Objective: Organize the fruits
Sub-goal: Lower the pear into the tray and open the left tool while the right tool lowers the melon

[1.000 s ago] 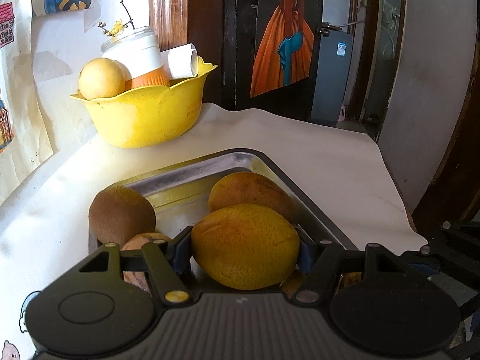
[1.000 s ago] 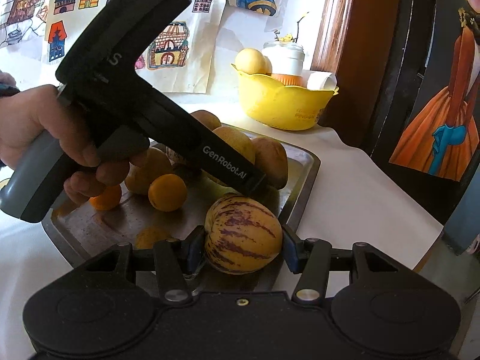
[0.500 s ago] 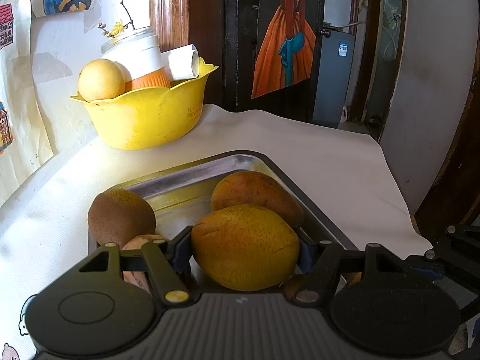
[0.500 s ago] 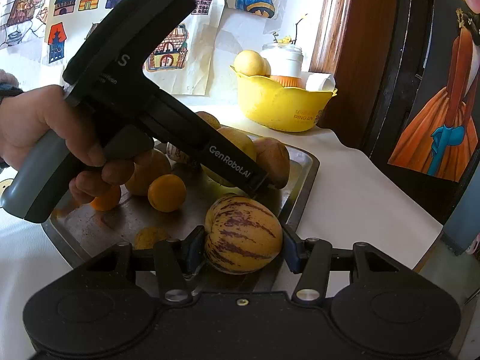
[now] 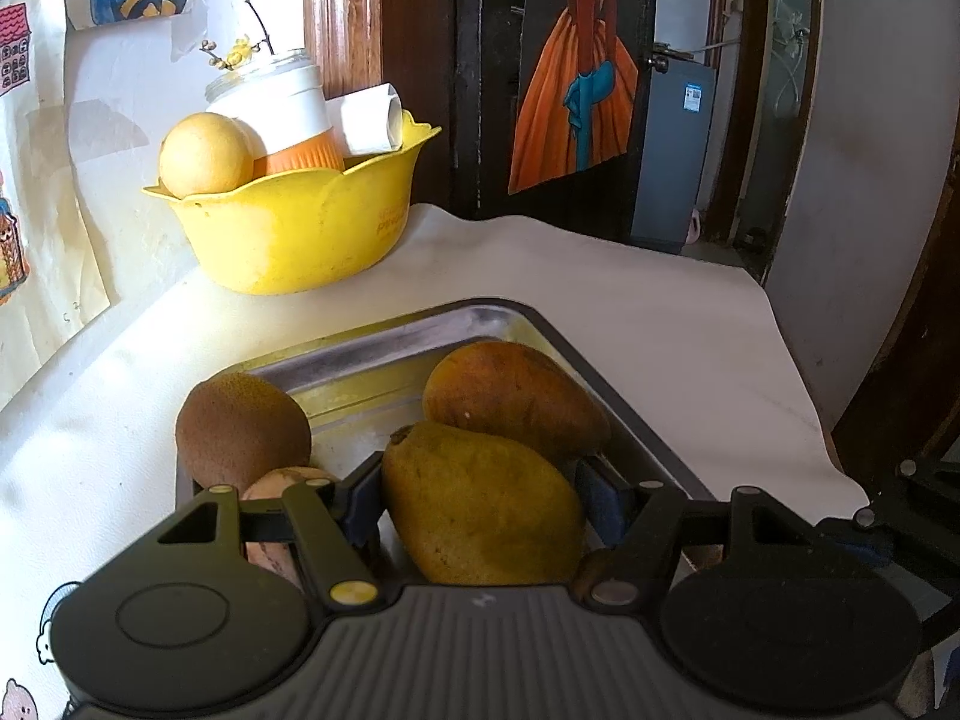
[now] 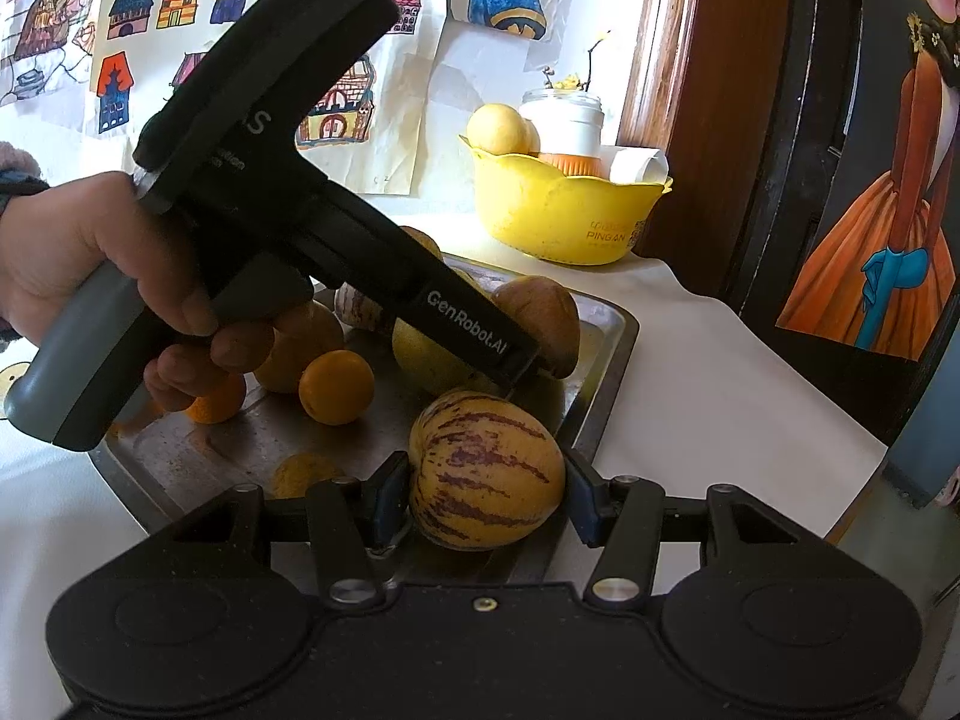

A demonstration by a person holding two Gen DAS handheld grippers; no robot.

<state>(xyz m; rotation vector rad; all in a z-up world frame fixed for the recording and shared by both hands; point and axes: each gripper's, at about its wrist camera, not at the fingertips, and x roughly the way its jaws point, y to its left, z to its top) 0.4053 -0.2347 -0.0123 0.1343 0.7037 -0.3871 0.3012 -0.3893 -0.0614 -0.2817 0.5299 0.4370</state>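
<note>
L gripper (image 5: 480, 504) clamped on yellow-green mango (image 5: 480, 507), lower centre of frame, over steel tray (image 5: 384, 342). R gripper (image 6: 486, 489) clenched on striped melon (image 6: 486, 468) at tray's near edge, lower centre. Judgement: mango fairly heavy, skin smooth, bruises if squeezed; hold across widest belly. Melon rounder, prob. firmer, may roll; grip at equator. Writing: "GenRobot.AI" on L gripper body; "PING AN" on yellow bowl (image 6: 564, 210), upper right.
</note>
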